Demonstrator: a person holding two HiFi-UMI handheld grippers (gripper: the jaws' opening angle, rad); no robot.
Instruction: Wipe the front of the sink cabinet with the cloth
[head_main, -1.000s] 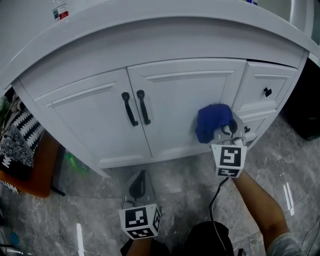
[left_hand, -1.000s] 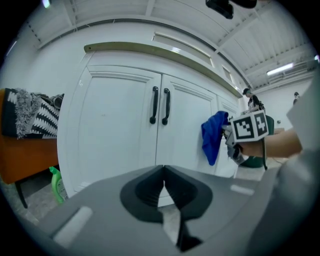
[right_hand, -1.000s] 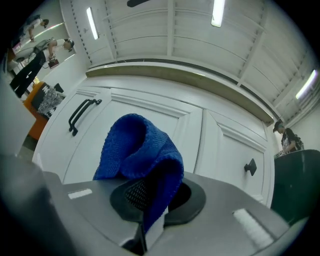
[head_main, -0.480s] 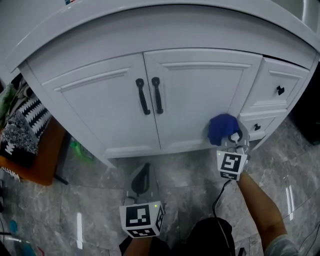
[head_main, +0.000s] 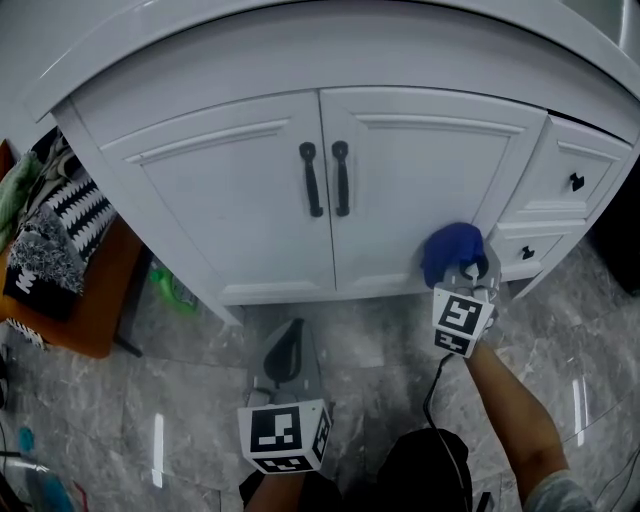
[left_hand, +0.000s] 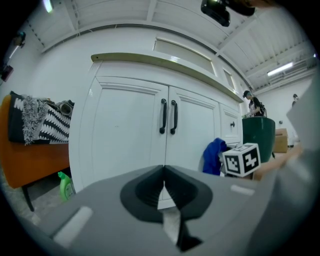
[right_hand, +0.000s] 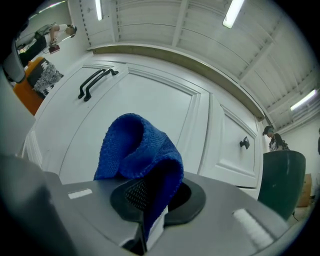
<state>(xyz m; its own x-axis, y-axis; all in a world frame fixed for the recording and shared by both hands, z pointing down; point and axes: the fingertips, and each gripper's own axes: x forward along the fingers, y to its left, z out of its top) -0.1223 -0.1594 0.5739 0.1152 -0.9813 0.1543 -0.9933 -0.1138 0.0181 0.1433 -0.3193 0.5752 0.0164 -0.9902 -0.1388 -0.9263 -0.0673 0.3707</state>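
Right gripper (head_main: 468, 283) clamps the blue cloth (head_main: 452, 252), bunched ahead of its jaws against the cabinet (head_main: 400, 200); left gripper (head_main: 285, 362) closed, empty.

Knitted blue cloth (right_hand: 137, 155), smooth glossy white cabinet (head_main: 250, 190), polished grey marble floor (head_main: 560, 340).

Grey marbled floor (head_main: 180, 400), glossy with streaks of reflected light; at the left an orange seat (head_main: 85, 320) heaped with black-and-white patterned fabric (head_main: 50, 235); a green bottle (head_main: 168, 290) on the floor just beside it; a dark green bin (left_hand: 258, 137) far right; strip lights (right_hand: 231, 13) overhead.
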